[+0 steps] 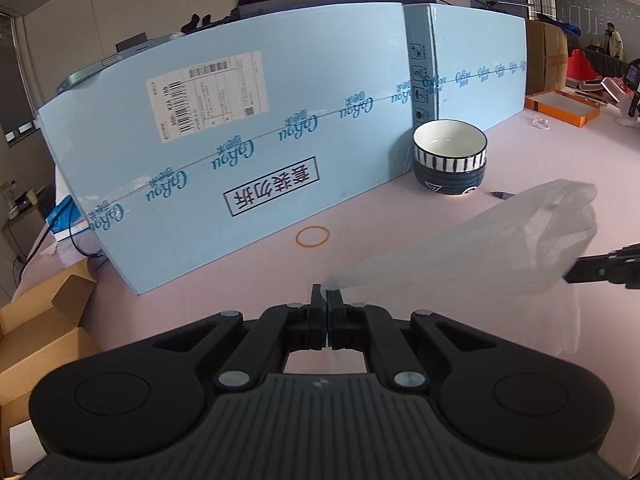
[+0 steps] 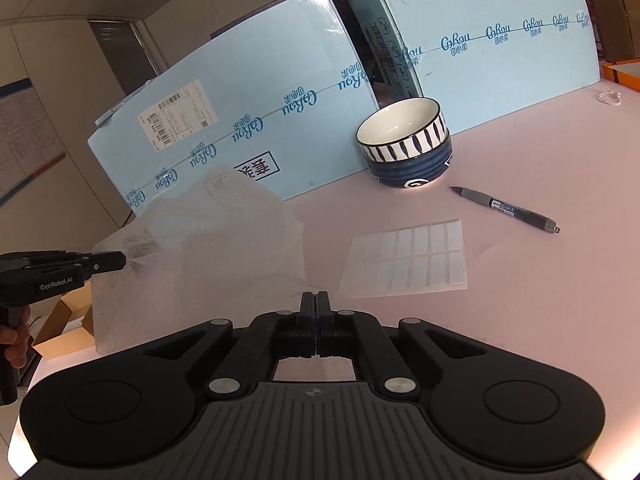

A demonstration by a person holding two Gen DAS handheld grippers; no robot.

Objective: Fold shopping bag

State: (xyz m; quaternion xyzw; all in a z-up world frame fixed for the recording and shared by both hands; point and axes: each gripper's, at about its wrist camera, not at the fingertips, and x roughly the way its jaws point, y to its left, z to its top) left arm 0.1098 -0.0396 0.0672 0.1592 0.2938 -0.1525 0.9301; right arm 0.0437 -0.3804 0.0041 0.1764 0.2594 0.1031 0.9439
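Note:
A thin, translucent white shopping bag (image 1: 500, 240) hangs stretched between both grippers above the pink table (image 1: 400, 216). My left gripper (image 1: 327, 294) is shut on one end of the bag. At the right edge of the left wrist view, the right gripper (image 1: 570, 276) pinches the other end, near the handles. In the right wrist view the bag (image 2: 208, 240) spreads to the left, and my right gripper (image 2: 316, 298) is shut on its edge. The left gripper (image 2: 122, 260) holds the far side, with a hand at its grip.
Large light-blue cartons (image 1: 240, 128) wall off the back of the table. Two stacked bowls (image 2: 404, 148) stand before them, with a pen (image 2: 504, 208) and a label sheet (image 2: 404, 260) nearby. A rubber band (image 1: 313, 237) lies on the table. Open cardboard boxes (image 1: 36, 332) sit past the left edge.

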